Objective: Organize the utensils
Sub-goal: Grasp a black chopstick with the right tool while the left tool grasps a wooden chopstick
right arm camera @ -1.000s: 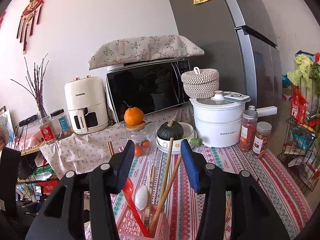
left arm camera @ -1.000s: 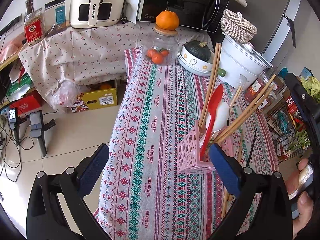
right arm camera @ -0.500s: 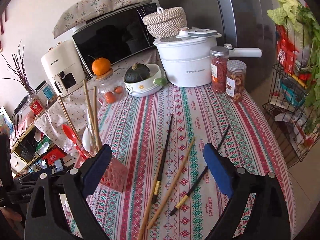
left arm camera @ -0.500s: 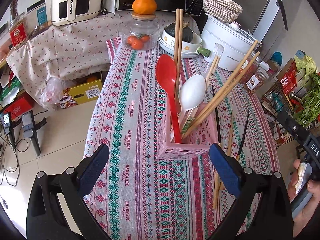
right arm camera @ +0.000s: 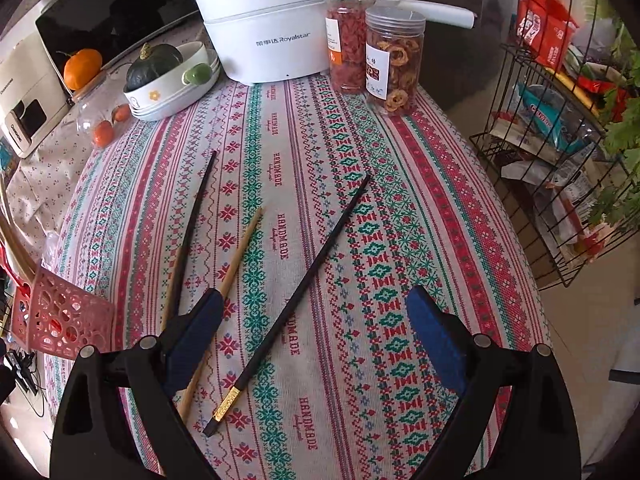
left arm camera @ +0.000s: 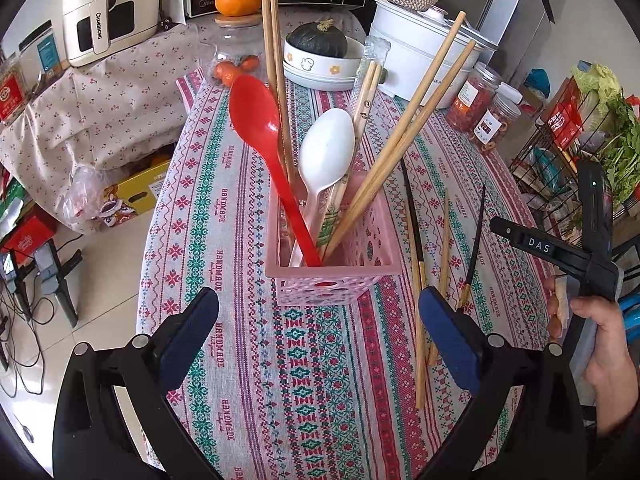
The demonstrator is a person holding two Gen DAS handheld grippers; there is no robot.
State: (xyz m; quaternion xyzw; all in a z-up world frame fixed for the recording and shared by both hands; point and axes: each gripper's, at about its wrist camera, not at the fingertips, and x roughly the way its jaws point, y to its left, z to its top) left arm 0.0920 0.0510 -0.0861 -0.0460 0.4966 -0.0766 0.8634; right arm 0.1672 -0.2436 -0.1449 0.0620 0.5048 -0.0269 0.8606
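Nearest me, under my right gripper (right arm camera: 314, 332), a black chopstick (right arm camera: 304, 280) lies slanted on the tablecloth (right arm camera: 420, 216), its gold-banded end close and its tip pointing far right. The jaws have just been opening and now stand wide, released, with that stick on the cloth between them and untouched. Just left of it lies a bamboo chopstick (right arm camera: 236, 256), passing under my left pad, and further left a second black chopstick (right arm camera: 192, 232); the three fan apart toward the far side.

My left gripper (left arm camera: 318, 336) is also spread wide and empty, hovering just before the pink basket (left arm camera: 332, 276), which stands left of the loose sticks. From it rise a red spoon (left arm camera: 260, 132), a white spoon (left arm camera: 326, 152) and several bamboo chopsticks (left arm camera: 404, 132), leaning outward. I see the person's hand (left arm camera: 600, 344) on the right gripper's handle at the right edge.

Beyond, two jars (right arm camera: 374, 40) of dried fruit stand at the far right of the cloth, close to the white cooker (right arm camera: 272, 36). Left of that sits a bowl (right arm camera: 172, 84) with a dark squash (right arm camera: 154, 66). Off the table's right side stands a wire rack (right arm camera: 560, 152) of packets and greens.
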